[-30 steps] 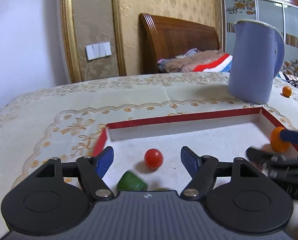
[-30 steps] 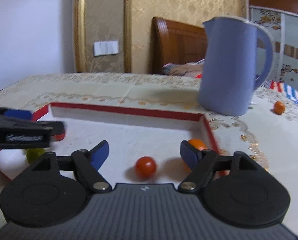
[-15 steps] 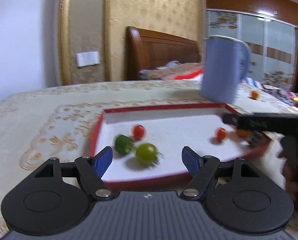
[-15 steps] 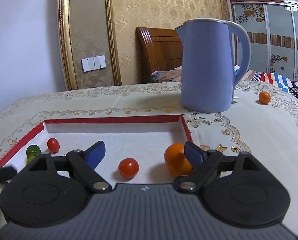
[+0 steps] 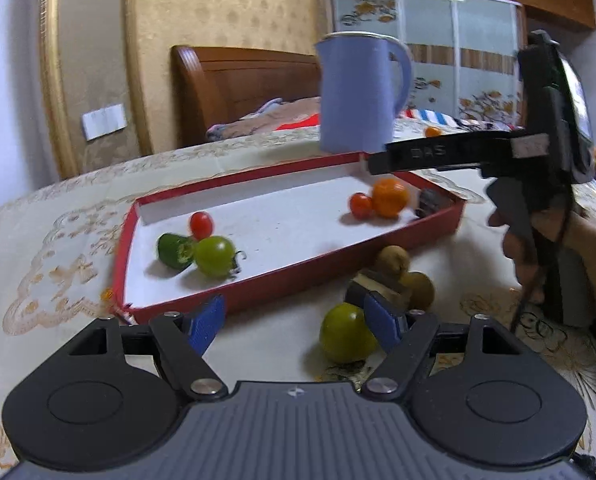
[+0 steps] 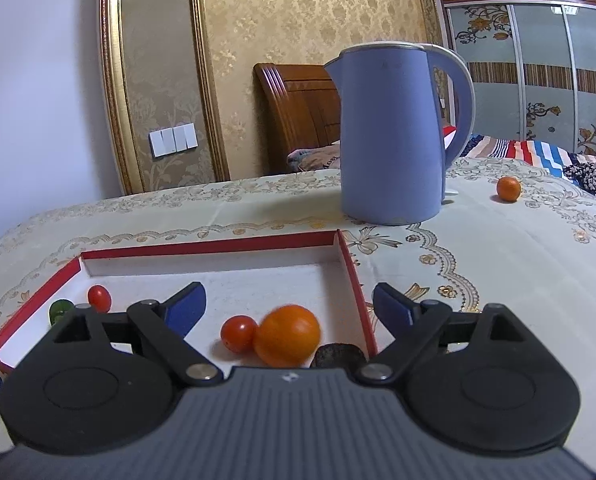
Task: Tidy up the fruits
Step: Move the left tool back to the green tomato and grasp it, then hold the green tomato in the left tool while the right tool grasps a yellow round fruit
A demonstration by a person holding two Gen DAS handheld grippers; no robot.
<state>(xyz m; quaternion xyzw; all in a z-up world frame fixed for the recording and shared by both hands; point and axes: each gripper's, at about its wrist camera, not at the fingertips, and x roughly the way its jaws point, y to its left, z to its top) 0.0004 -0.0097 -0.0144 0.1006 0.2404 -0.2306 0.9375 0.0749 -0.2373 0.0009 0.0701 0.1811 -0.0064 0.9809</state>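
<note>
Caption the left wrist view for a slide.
Open left gripper hovers by a yellow-green tomato outside the red tray.

Soft indoor light, my left view smeared.
Fisheye bends the edges; the orange fruit (image 6: 286, 335) blurs, shadows faint.
</note>
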